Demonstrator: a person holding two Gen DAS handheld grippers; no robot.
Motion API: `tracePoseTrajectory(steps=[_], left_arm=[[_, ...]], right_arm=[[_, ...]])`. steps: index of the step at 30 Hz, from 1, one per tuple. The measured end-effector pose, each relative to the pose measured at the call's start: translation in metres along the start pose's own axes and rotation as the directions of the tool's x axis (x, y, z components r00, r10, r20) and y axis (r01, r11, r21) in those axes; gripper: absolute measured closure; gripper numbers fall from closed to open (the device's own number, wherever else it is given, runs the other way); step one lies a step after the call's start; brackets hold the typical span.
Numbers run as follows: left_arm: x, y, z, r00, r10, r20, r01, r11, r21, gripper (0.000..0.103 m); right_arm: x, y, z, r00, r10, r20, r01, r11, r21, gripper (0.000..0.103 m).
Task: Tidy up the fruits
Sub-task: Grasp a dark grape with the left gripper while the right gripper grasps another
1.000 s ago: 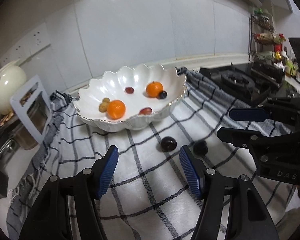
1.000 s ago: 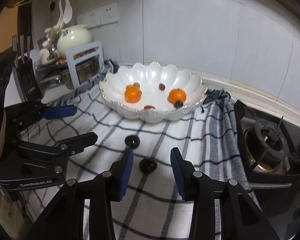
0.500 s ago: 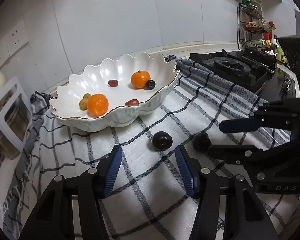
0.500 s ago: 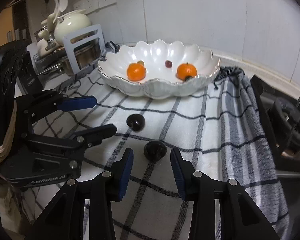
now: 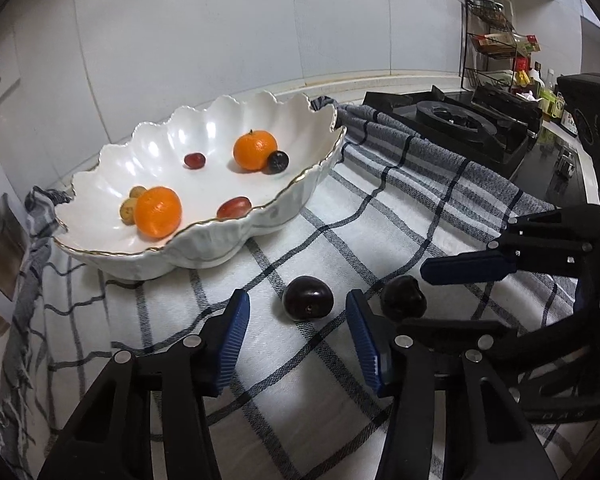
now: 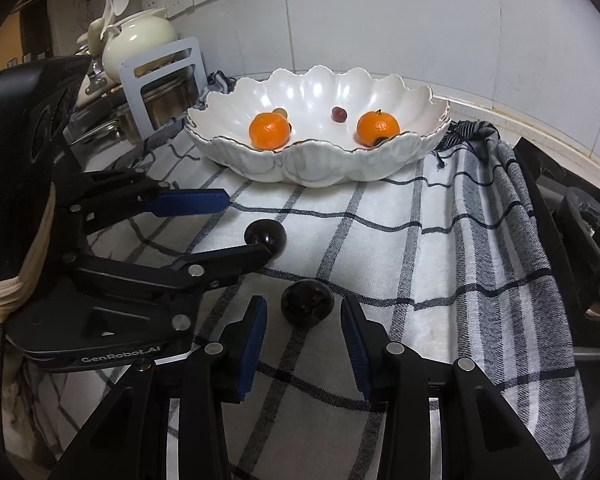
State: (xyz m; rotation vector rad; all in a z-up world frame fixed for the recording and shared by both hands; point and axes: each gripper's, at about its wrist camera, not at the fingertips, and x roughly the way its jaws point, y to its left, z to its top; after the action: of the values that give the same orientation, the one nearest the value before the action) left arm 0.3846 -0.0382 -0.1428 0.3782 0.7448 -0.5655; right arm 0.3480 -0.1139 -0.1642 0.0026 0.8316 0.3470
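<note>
Two dark plums lie on a checked cloth in front of a white scalloped bowl. My left gripper is open with the left plum between its blue fingertips. My right gripper is open around the right plum, which also shows in the left wrist view. The left plum also shows in the right wrist view. The bowl holds two oranges, red grapes, a dark berry and small tan fruits.
A gas stove stands right of the cloth, with a spice rack behind it. A cream pot, a metal pot and a white stand crowd the left side. A tiled wall runs behind the bowl.
Both grippers have moved forward and down toward the cloth. Each plum now sits between a gripper's open fingertips instead of ahead of them.
</note>
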Motion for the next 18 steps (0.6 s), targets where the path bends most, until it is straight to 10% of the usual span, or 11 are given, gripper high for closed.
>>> tracePoseTrajectory(steps=[18], left_arm=[[0.019,-0.001,0.004,0.997,-0.027,-0.074,0.026,0.999,-0.020,0.073]], right_arm=[[0.012,-0.007,0.000,0.999,0.038,-0.020,-0.037,0.999,0.034,0.072]])
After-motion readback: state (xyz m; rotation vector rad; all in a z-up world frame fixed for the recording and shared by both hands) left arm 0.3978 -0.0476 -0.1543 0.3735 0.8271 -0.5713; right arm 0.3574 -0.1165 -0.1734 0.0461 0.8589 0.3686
